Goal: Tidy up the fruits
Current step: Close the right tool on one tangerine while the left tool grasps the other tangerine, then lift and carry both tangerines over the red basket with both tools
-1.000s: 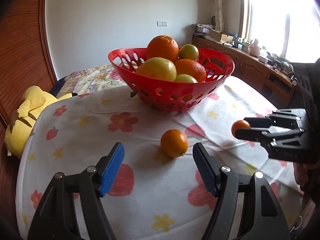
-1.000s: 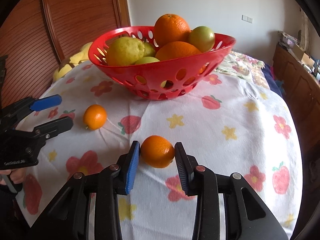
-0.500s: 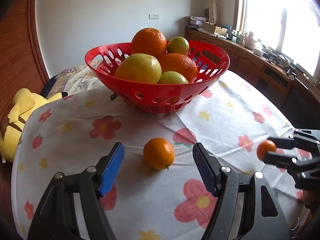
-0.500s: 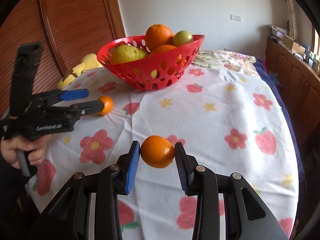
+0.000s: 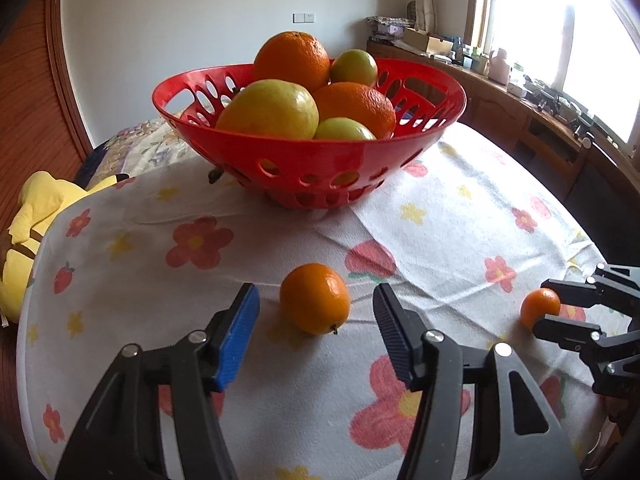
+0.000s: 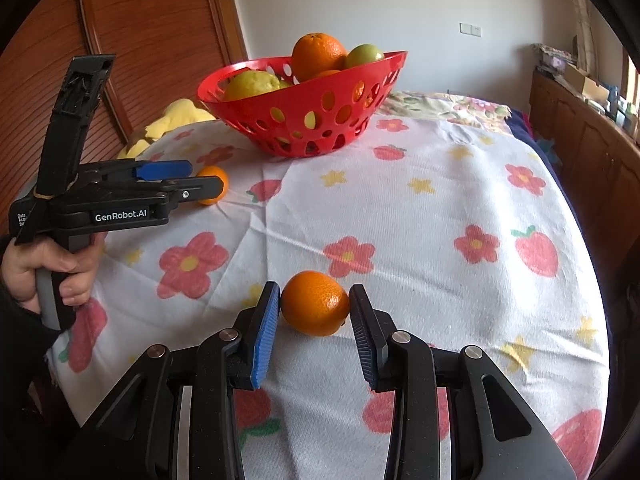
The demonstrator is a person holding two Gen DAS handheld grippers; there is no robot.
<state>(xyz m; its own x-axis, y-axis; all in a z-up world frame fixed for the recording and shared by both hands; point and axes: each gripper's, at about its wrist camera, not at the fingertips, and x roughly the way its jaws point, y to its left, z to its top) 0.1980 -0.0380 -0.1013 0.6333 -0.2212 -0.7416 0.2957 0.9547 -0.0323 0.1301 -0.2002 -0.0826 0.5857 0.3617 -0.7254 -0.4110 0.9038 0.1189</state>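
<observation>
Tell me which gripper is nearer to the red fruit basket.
Left. The left gripper, its jaws just closing around a small orange on the cloth, sits in front of the red basket. The right gripper, clamped on another orange, is farther back.

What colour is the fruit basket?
The basket is red, with holes in its wall; the left wrist view shows it best.

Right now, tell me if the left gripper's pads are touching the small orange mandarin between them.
Apart. The left wrist view shows tablecloth on both sides of the mandarin, clear of the left gripper, whose jaws have just been closing.
</observation>
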